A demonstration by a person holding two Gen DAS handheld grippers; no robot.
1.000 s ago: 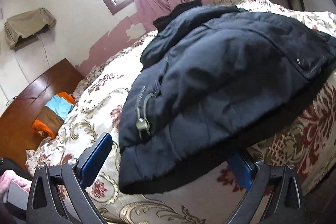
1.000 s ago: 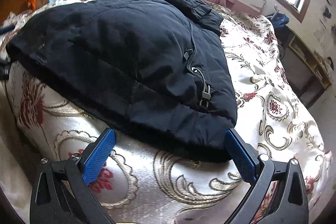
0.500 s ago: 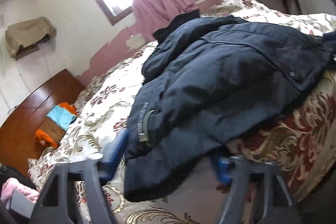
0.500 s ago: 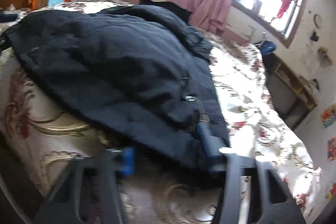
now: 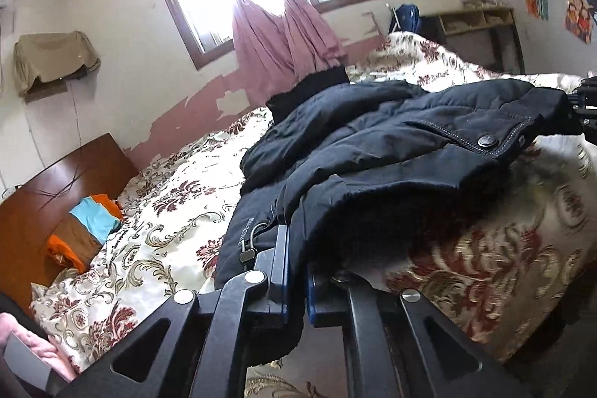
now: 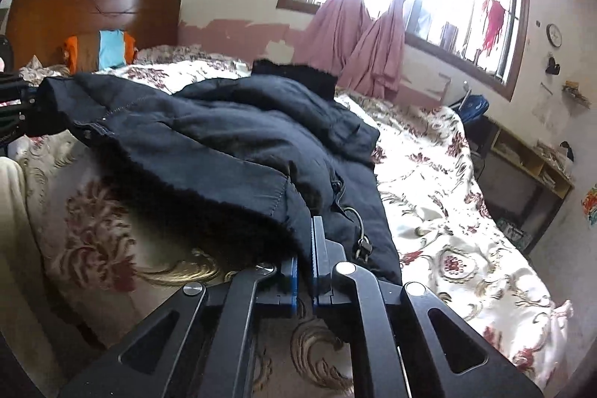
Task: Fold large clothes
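A large dark navy padded jacket (image 5: 391,152) lies spread over a floral bedspread (image 5: 156,211). My left gripper (image 5: 296,248) is shut on the jacket's near hem corner, beside a drawcord toggle (image 5: 248,248), and the hem is lifted off the bed. In the right wrist view the same jacket (image 6: 231,137) stretches away, and my right gripper (image 6: 304,245) is shut on the opposite hem corner, next to another toggle (image 6: 363,245). The right gripper's body (image 5: 587,107) shows at the far right edge of the left wrist view.
A wooden headboard (image 6: 93,13) with an orange, brown and blue cloth (image 6: 100,49) stands at the bed's head. Pink curtains (image 5: 276,32) hang under the window. A low shelf unit (image 6: 530,163) runs along the wall past the bed's far side.
Both grippers went from wide open around the hem to shut on it. Both then rose, lifting the jacket's near edge off the bedspread.
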